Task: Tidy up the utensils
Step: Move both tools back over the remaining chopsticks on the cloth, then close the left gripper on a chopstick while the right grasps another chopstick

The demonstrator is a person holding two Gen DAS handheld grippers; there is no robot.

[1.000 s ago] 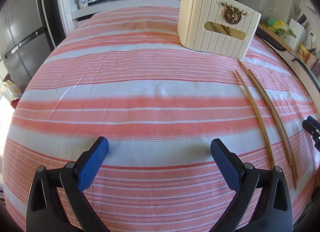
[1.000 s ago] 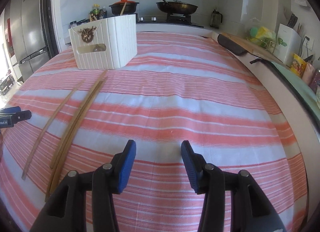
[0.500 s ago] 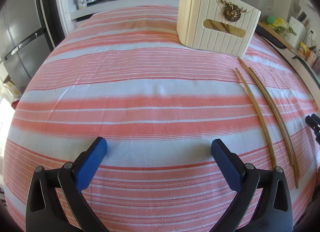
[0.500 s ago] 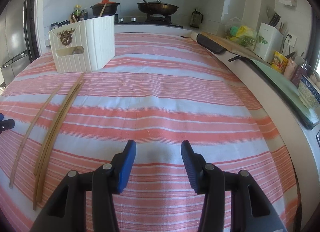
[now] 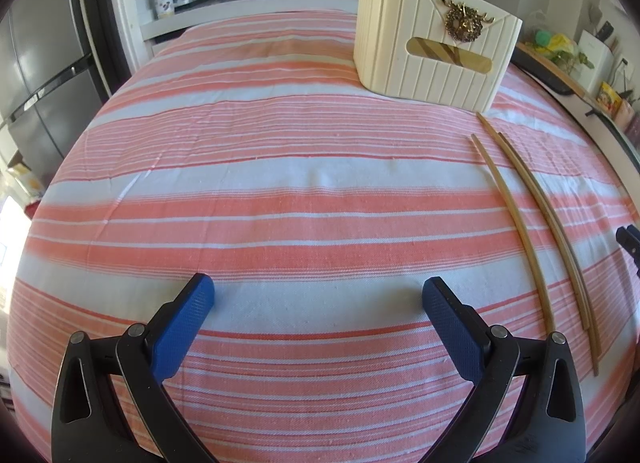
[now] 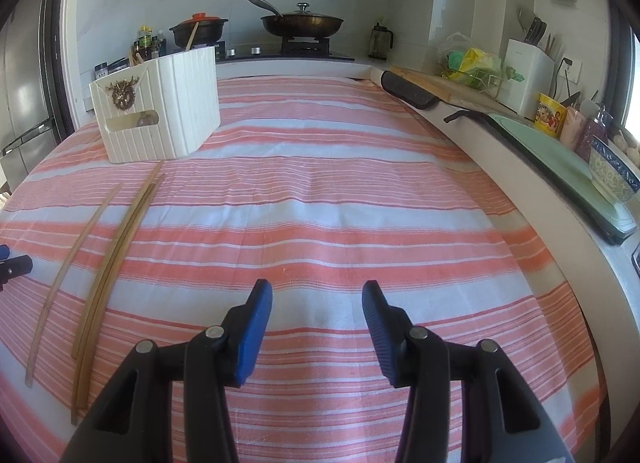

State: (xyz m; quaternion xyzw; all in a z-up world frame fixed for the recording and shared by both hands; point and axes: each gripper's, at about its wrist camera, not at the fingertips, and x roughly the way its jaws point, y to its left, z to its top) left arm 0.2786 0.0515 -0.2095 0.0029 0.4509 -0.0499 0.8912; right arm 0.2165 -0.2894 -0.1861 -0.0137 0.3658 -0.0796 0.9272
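Three long wooden chopsticks [image 5: 532, 215] lie side by side on the pink-and-white striped cloth [image 5: 280, 191], in front of a cream ribbed utensil box [image 5: 432, 51] with a gold emblem; some sticks stand in the box. In the right wrist view the chopsticks [image 6: 116, 247] lie at left and the box [image 6: 160, 107] stands beyond them. My left gripper [image 5: 318, 295] is open and empty, left of the chopsticks. My right gripper [image 6: 317, 295] is open and empty, right of them.
A stove with a pot [image 6: 198, 27] and a pan [image 6: 304, 23] stands at the back. A counter on the right holds a knife block [image 6: 528, 71], a bowl [image 6: 612, 171] and a tray [image 6: 560, 155]. A fridge [image 5: 40, 75] is at left.
The right gripper has swung to the right and tilted up; box and chopsticks slid left in its view. The left gripper has edged slightly nearer the box. Both stay open.
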